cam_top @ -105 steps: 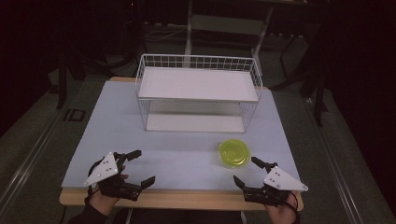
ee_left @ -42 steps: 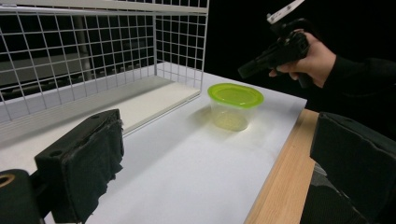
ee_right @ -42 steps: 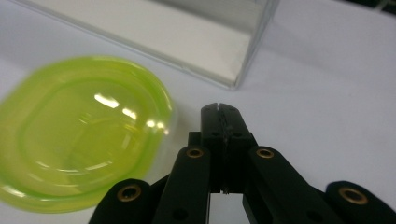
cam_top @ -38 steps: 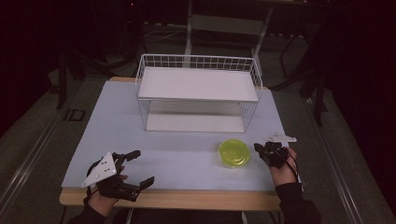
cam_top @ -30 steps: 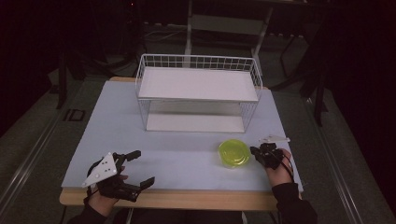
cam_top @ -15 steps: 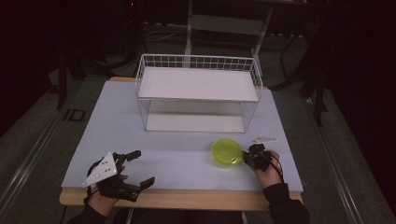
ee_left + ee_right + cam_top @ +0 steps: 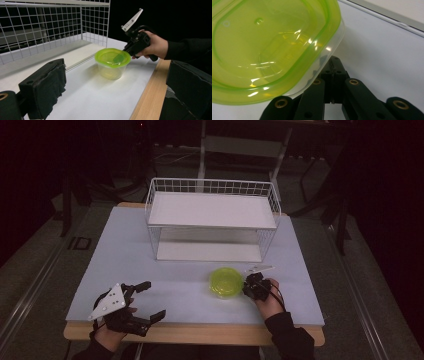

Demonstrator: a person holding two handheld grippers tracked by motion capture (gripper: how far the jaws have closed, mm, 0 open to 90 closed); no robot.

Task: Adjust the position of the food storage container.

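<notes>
A clear tub with a lime-green lid (image 7: 226,281) (image 7: 113,60) (image 7: 269,45) stands on the white table (image 7: 165,270), in front of the wire rack. My right gripper (image 7: 247,287) (image 7: 125,50) (image 7: 334,63) is shut with nothing between its jaws. Its tips sit against the tub's right side, just under the lid's rim. Near the table's front left corner my left gripper (image 7: 150,301) (image 7: 117,83) rests open and holds nothing, well apart from the tub.
A white wire rack (image 7: 212,220) (image 7: 50,25) with an upper shelf stands at the back middle of the table. The table's wooden front edge (image 7: 200,332) runs just behind both hands. Dark floor surrounds the table.
My right gripper came in from the right to the tub's side and moved left. The tub slid a little to the left with it. The left gripper stayed still.
</notes>
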